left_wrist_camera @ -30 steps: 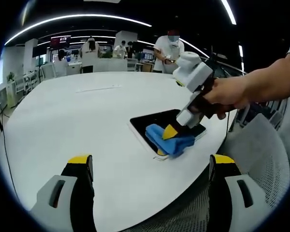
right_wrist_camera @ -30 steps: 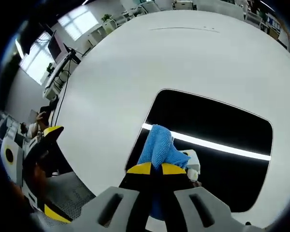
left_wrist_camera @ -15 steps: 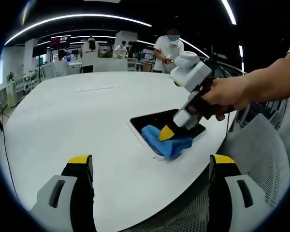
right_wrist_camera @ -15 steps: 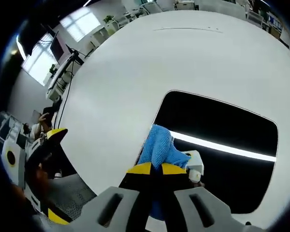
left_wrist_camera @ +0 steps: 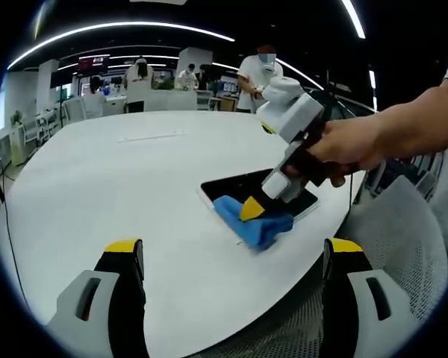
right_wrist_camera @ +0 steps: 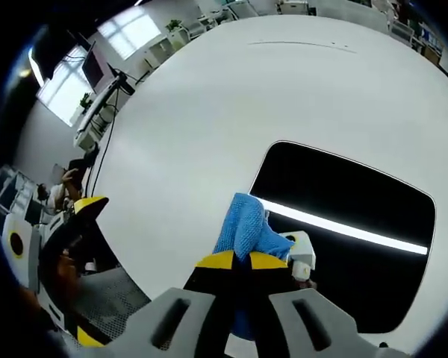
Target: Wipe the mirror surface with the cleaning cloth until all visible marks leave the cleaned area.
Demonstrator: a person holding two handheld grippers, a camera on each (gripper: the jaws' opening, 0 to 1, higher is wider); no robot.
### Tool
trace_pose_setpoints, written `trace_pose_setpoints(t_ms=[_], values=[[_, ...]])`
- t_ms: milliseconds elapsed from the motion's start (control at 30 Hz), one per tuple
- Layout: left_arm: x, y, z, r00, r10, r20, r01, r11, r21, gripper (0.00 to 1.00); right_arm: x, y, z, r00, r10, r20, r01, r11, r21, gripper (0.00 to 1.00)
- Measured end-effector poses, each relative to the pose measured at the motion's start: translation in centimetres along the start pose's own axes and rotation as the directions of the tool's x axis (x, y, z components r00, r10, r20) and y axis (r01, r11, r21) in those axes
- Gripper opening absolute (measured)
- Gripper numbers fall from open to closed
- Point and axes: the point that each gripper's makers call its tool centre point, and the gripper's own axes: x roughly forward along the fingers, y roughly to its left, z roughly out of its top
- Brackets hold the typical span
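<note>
Wiping is under way: the right gripper [right_wrist_camera: 235, 261] is clamped on the blue cloth [right_wrist_camera: 243, 227] and presses it at the mirror's [right_wrist_camera: 343, 201] end nearest the person, where the cloth overlaps the rim onto the white desk [right_wrist_camera: 209, 104]. Mirror lies flat near the desk's edge beside the person, and the left gripper [left_wrist_camera: 231, 257] hovers apart over the same edge with jaws spread, holding nothing. No marks are discernible on the dark glass, so I judge the far end may need passes.
</note>
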Motion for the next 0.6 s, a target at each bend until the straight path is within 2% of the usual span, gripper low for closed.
trace_pose_setpoints(t_ms=[100, 233, 300, 400, 600], values=[[0.0, 0.1, -0.1, 1.000, 0.000, -0.001, 0.000, 1.000, 0.001, 0.99, -0.1, 0.0, 0.0, 1.000, 0.001, -0.003, -0.001, 1.000, 0.001, 0.00], [0.0, 0.1, -0.1, 1.000, 0.001, -0.002, -0.001, 1.000, 0.001, 0.99, -0.9, 0.6, 1.3, 1.000, 0.021, 0.014, -0.021, 1.000, -0.005, 0.00], [0.0, 0.2, -0.1, 1.000, 0.001, -0.003, -0.001, 1.000, 0.001, 0.99, -0.8, 0.3, 1.3, 1.000, 0.003, -0.004, -0.003, 1.000, -0.016, 0.00], [-0.1, 0.3, -0.1, 1.000, 0.005, -0.001, -0.005, 1.000, -0.001, 0.99, 0.0, 0.0, 0.7, 1.000, 0.012, -0.026, -0.012, 1.000, -0.004, 0.00], [0.0, 0.3, 0.0, 1.000, 0.006, 0.002, -0.006, 1.000, -0.003, 0.99, 0.2, -0.4, 0.9, 1.000, 0.016, -0.015, -0.016, 1.000, -0.005, 0.00]])
